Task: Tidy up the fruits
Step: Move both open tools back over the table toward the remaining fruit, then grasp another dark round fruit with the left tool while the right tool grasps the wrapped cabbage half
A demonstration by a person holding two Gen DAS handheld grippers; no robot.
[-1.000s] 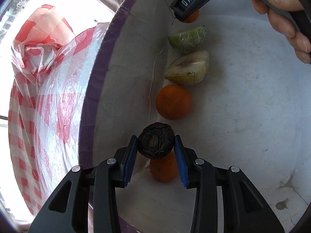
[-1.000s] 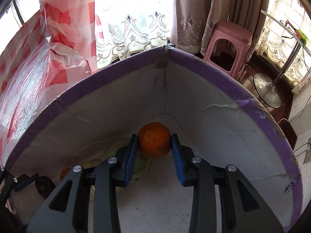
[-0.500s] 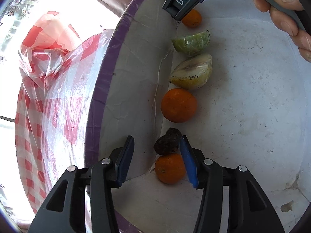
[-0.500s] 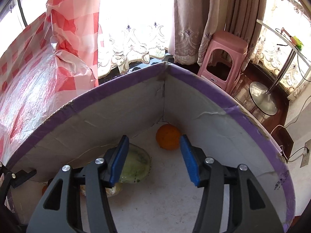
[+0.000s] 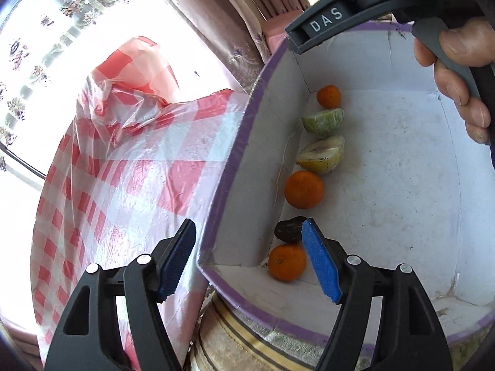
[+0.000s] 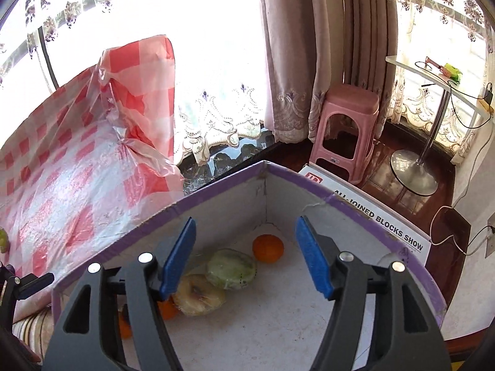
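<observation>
A white box with a purple rim (image 5: 238,142) holds a row of fruit along its left wall: an orange (image 5: 286,262), a dark shrivelled fruit (image 5: 287,230), an orange (image 5: 304,189), a yellow wrapped wedge (image 5: 321,154), a green wrapped wedge (image 5: 323,121) and a small orange (image 5: 328,96) in the far corner. My left gripper (image 5: 247,259) is open and empty above the box's near corner. My right gripper (image 6: 244,253) is open and empty above the box, over the small orange (image 6: 268,248) and green wedge (image 6: 231,269).
A red-checked plastic cloth (image 5: 123,170) covers the surface left of the box. The right gripper's body (image 5: 355,9) and the hand on it hang over the box. A pink stool (image 6: 346,130) and a round side table (image 6: 433,74) stand beyond.
Both grippers let go of their fruit, the left the dark fruit, the right the small orange, then opened wide and pulled back up out of the box.
</observation>
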